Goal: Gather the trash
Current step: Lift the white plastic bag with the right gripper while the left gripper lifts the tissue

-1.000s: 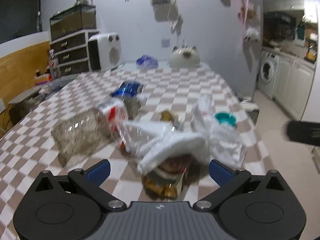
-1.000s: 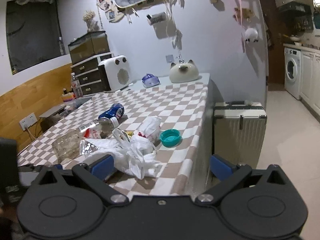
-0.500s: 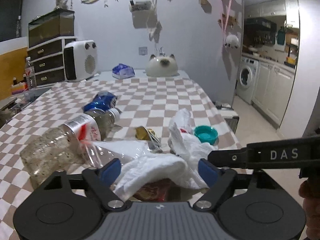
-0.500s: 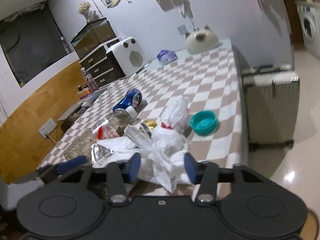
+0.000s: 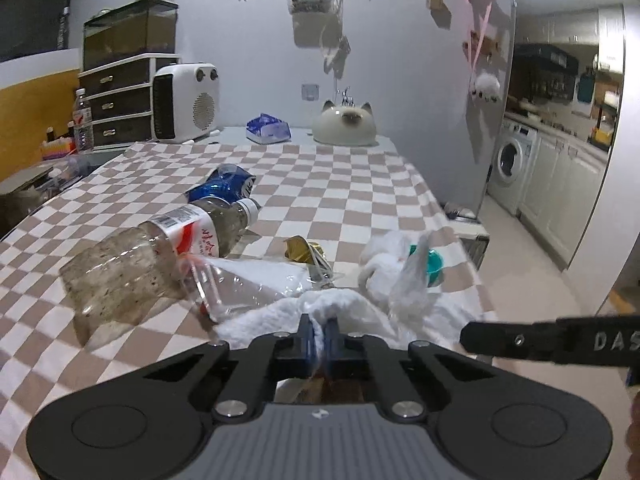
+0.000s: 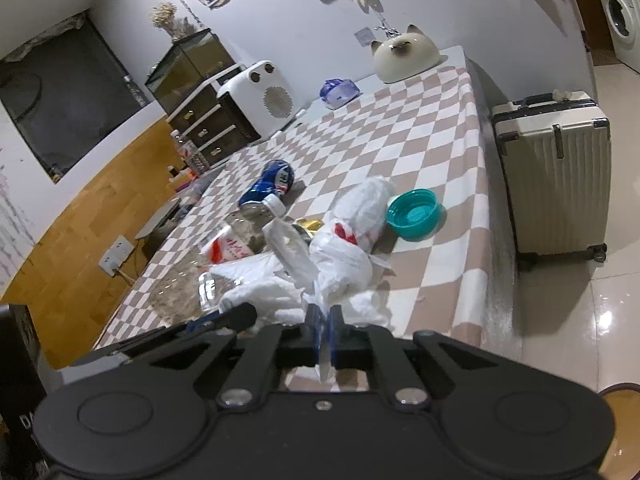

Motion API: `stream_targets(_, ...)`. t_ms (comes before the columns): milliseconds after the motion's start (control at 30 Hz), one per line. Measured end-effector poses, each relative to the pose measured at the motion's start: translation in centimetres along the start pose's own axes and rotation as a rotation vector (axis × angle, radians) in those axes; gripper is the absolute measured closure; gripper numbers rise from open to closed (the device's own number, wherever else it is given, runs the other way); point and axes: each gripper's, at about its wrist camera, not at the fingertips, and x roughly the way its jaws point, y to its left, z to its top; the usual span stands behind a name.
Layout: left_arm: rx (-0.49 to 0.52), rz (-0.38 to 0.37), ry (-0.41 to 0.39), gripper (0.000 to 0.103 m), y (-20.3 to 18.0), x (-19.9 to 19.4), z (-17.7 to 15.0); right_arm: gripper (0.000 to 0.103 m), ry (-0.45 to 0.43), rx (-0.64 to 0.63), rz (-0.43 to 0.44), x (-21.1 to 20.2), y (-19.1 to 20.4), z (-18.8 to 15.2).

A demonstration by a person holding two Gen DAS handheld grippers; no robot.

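A crumpled white plastic bag (image 5: pixel 276 312) lies at the near edge of the checkered table (image 5: pixel 352 200). My left gripper (image 5: pixel 319 323) is closing tight on one fold of it, pads pressed on the plastic. My right gripper (image 6: pixel 325 315) is closing on another fold of the same bag (image 6: pixel 340 264), and its arm shows at the right of the left wrist view. Around the bag lie a clear bottle with a red label (image 5: pixel 160 256), a crushed blue can (image 5: pixel 224 188), a gold wrapper (image 5: pixel 304 248) and a teal lid (image 6: pixel 414 214).
At the table's far end stand a white heater (image 5: pixel 184 100), a drawer unit (image 5: pixel 120 108), a tissue pack (image 5: pixel 268 130) and a cat-shaped dish (image 5: pixel 346 126). A pale suitcase (image 6: pixel 554 176) stands on the floor right of the table. A washing machine (image 5: pixel 512 164) is beyond.
Both grippers went from wide open to shut, each pinching a fold of the white bag. The right gripper dropped, rolled and moved in toward the bag beside the left one.
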Motion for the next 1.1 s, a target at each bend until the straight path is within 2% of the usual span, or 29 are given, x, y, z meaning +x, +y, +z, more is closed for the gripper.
stream_targets(167, -0.061, -0.019, -0.045, 0.098, 0.7, -5.1, -1.3, 0.098, 0.007, -0.004, 0.034, -2.6, 0.6, -1.5)
stream_targets(433, -0.122, 0.002, -0.08, 0.098, 3.0, -12.8, -4.9, 0.099, 0.027, -0.042, 0.094, -8.0, 2.4, -6.1)
stream_targets(533, -0.126, -0.033, -0.049, 0.098, 3.4, -14.7, -6.6, 0.099, 0.045, -0.088, 0.125, -9.9, 3.6, -8.3)
stream_targets(667, -0.148, -0.188, 0.058, 0.098, 4.0, -16.4, -8.9, 0.099, 0.073, -0.131, 0.141, -12.5, 4.3, -10.8)
stream_targets(733, -0.112, -0.221, 0.116, 0.097, 3.9, -16.7, -10.0, 0.099, 0.078, -0.141, 0.131, -14.0, 4.2, -11.9)
stream_targets(833, -0.006, -0.177, 0.188, 0.097, 2.9, -16.4, -11.7, 0.099, 0.071, -0.131, 0.091, -15.9, 3.2, -13.1)
stream_targets(867, 0.025, -0.137, 0.209, 0.097, 2.6, -16.0, -12.1, 0.099, 0.069, -0.121, 0.08, -16.4, 2.9, -13.3)
stream_targets(1000, 0.141, 0.041, 0.184, 0.093, 1.4, -15.3, -13.1, 0.099, 0.059, -0.082, 0.039, -17.2, 1.7, -13.7)
stream_targets(1033, 0.144, 0.051, 0.176, 0.092, 1.3, -15.4, -13.0, 0.099, 0.056, -0.076, 0.037, -17.3, 1.7, -13.8)
stream_targets(1100, 0.137, 0.039, 0.165, 0.08, 1.2, -15.5, -12.8, 0.098, 0.049, -0.071, 0.037, -17.5, 1.7, -13.9)
